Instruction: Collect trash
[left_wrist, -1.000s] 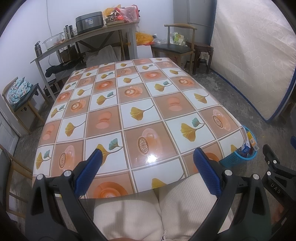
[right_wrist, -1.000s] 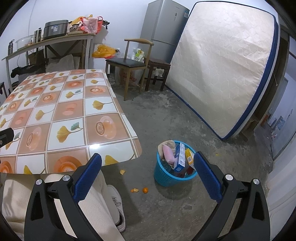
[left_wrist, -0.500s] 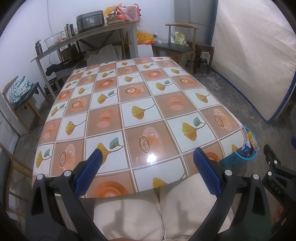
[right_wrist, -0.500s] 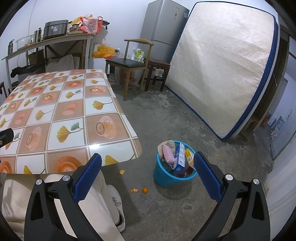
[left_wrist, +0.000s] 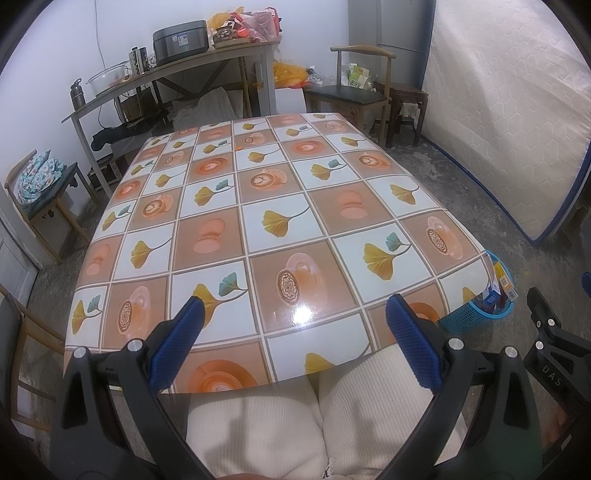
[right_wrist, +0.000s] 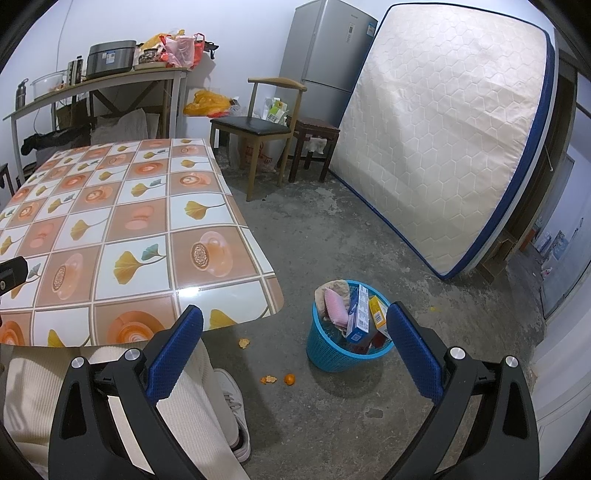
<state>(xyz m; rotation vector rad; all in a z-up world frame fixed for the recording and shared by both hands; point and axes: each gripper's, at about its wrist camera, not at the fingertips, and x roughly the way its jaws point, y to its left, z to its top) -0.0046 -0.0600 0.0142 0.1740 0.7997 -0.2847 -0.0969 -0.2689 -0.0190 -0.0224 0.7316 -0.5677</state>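
A blue trash basket (right_wrist: 325, 354) stands on the floor right of the table, holding a pink packet (right_wrist: 335, 304) and boxes (right_wrist: 359, 315). It shows partly behind the table corner in the left wrist view (left_wrist: 476, 321). Orange peel bits (right_wrist: 243, 342) and a small orange (right_wrist: 289, 379) lie on the floor beside it. My left gripper (left_wrist: 295, 321) is open and empty over the table's near edge. My right gripper (right_wrist: 295, 325) is open and empty above the floor, left of the basket.
The table (left_wrist: 258, 206) has a tiled leaf-pattern cover. A mattress (right_wrist: 443, 140) leans on the right wall. A chair (right_wrist: 255, 129), stool (right_wrist: 314, 136) and fridge (right_wrist: 328, 48) stand behind. A side table (left_wrist: 177, 70) holds pots. The person's legs (left_wrist: 314, 424) are below.
The left wrist view has shifted slightly back and up along the table. The right gripper has not moved.
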